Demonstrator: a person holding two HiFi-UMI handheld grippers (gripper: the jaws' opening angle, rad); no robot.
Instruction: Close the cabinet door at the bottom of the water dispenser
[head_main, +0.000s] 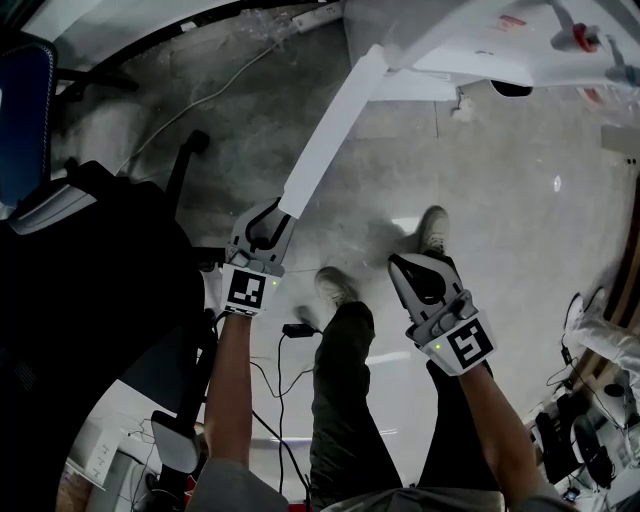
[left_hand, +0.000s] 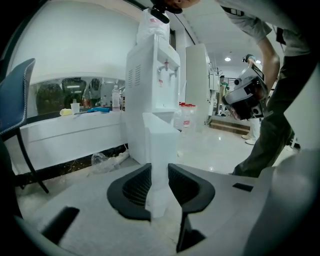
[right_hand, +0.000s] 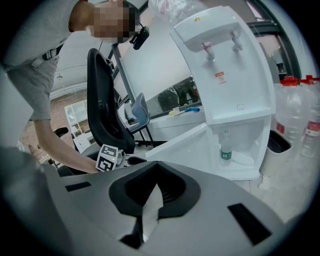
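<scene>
The white water dispenser (head_main: 480, 40) stands at the top right of the head view, with its bottom cabinet door (head_main: 335, 130) swung wide open toward me. My left gripper (head_main: 275, 210) is at the door's free end. In the left gripper view the door's edge (left_hand: 160, 145) fills the gap between the jaws of this gripper (left_hand: 159, 185), and both pads lie against it. My right gripper (head_main: 420, 268) hangs to the right above the floor, shut and holding nothing. The right gripper view shows the open door (right_hand: 185, 145), the cabinet with a small bottle (right_hand: 226, 152) inside, and the shut right gripper (right_hand: 156, 187).
A black office chair (head_main: 90, 260) crowds the left side, and a blue chair (head_main: 20, 110) stands behind it. The person's legs and shoes are between the grippers. Cables and a plug (head_main: 295, 330) lie on the floor. Large water jugs (right_hand: 300, 115) stand right of the dispenser.
</scene>
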